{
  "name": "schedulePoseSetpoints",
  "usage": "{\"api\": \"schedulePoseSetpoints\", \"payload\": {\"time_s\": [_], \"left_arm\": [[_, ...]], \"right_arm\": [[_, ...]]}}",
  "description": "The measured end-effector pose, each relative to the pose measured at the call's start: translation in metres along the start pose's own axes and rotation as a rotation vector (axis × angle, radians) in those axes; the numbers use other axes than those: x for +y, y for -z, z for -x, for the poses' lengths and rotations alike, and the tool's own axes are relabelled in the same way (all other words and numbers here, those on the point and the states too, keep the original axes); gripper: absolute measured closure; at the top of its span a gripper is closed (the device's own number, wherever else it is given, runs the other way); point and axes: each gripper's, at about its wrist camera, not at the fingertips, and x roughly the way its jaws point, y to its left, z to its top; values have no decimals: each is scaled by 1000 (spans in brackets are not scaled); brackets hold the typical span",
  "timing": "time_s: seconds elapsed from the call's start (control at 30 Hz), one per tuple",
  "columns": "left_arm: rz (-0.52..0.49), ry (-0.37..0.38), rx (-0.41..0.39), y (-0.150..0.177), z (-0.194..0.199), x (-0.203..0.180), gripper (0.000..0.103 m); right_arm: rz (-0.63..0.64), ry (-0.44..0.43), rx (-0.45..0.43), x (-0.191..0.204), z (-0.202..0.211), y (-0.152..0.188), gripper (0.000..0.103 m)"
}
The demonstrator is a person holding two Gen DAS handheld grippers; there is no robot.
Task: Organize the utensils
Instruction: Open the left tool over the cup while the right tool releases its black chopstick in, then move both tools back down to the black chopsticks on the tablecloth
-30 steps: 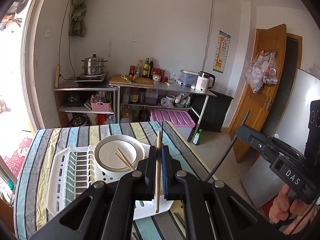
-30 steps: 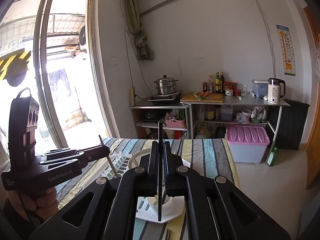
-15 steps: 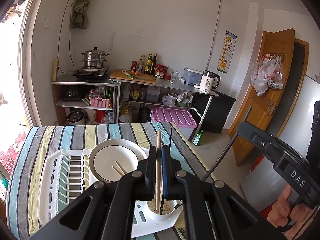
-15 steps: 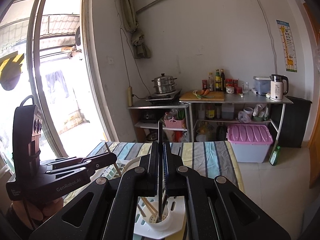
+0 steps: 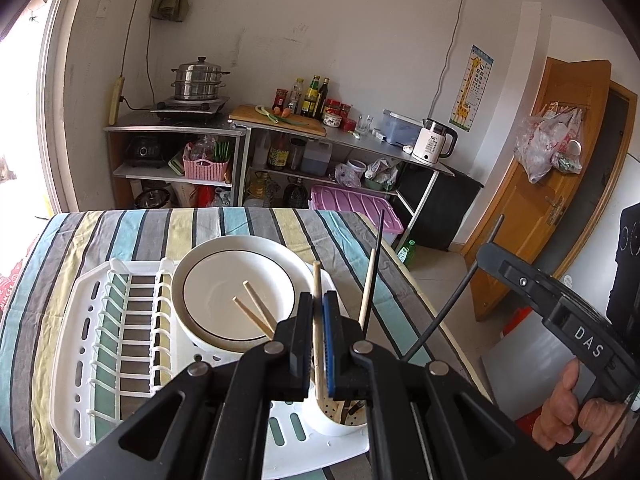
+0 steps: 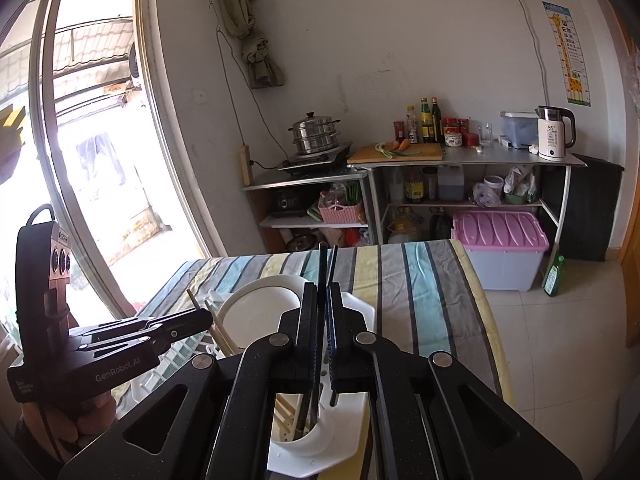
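A white dish rack (image 5: 80,344) lies on the striped table. At its near right corner stands a white utensil cup (image 5: 336,420) with several chopsticks in it. My left gripper (image 5: 318,344) is shut on a wooden chopstick (image 5: 317,292) whose lower end is in the cup. My right gripper (image 6: 322,332) is shut on a black chopstick (image 6: 321,264), its lower end also in the cup (image 6: 316,436). The right gripper shows in the left wrist view (image 5: 492,252) with the black stick slanting down. A white plate (image 5: 236,288) stands in the rack.
The striped tablecloth (image 5: 132,232) covers the table; its right edge drops to a tiled floor. Metal shelves with a steamer pot (image 5: 198,80), bottles and a kettle (image 5: 434,142) stand by the far wall. A purple-lidded bin (image 6: 500,248) sits on the floor. A wooden door (image 5: 560,184) is at the right.
Both grippers have come down over the utensil cup. The ends of the wooden and the black chopstick have gone into the cup. Both jaws stay shut.
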Motion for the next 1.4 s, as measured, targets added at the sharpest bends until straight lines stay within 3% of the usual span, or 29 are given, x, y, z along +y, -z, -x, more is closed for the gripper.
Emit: {"api": "schedulePoseSetpoints", "payload": {"time_s": [0.5, 0.87, 1.2, 1.4], "left_arm": [[-4, -52, 15, 5, -14, 7, 96], [-14, -73, -22, 16, 6, 7, 91], [-29, -101, -58, 72, 63, 6, 87], [-40, -120, -45, 120, 90, 6, 87]], "right_arm": [[-22, -1, 25, -13, -8, 1, 98], [-14, 23, 28, -15, 11, 12, 91], [23, -14, -6, 1, 75, 62, 91], [81, -24, 28, 19, 103, 103, 91]]}}
